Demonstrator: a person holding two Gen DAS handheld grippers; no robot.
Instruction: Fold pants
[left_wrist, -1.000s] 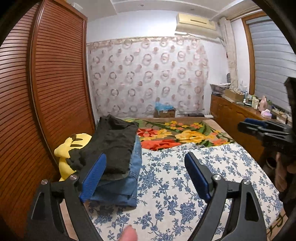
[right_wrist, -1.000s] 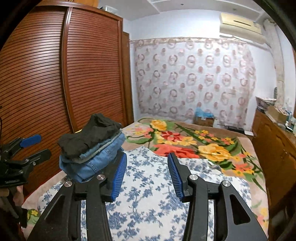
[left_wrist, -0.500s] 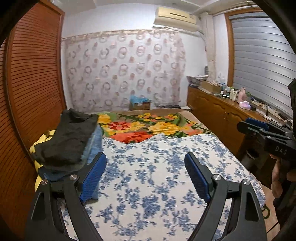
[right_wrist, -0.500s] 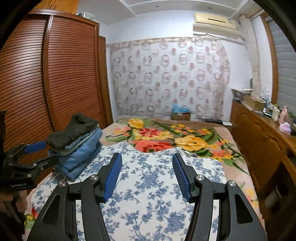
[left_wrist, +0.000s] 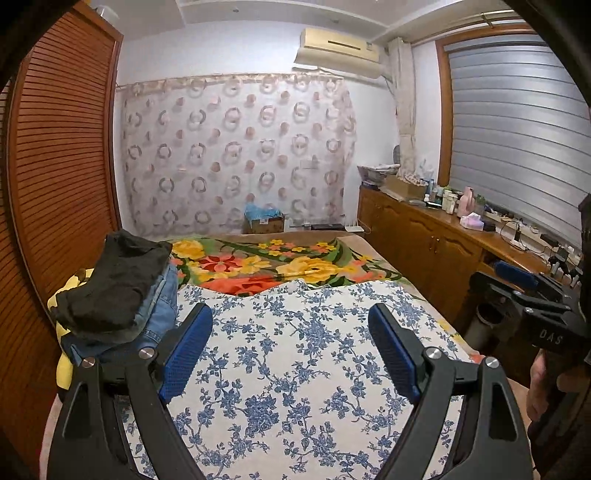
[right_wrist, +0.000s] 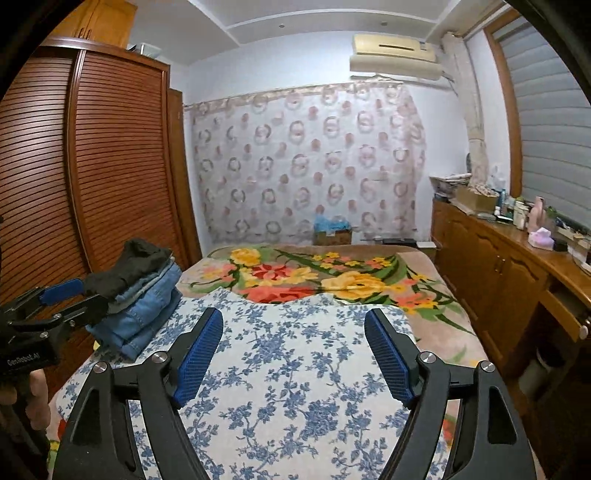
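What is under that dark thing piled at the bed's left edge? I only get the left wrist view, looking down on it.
Observer: The right wrist view shows it from the side. Under the dark garment lie several folded blue jeans, stacked in layers.
Operator: Is my left tool touching them?
Observer: The left hand-held gripper shows side-on there, open, right in front of the stack. I cannot tell whether it touches.
Operator: And the other tool?
Observer: The right hand-held gripper has its blue pads wide apart with nothing between them.
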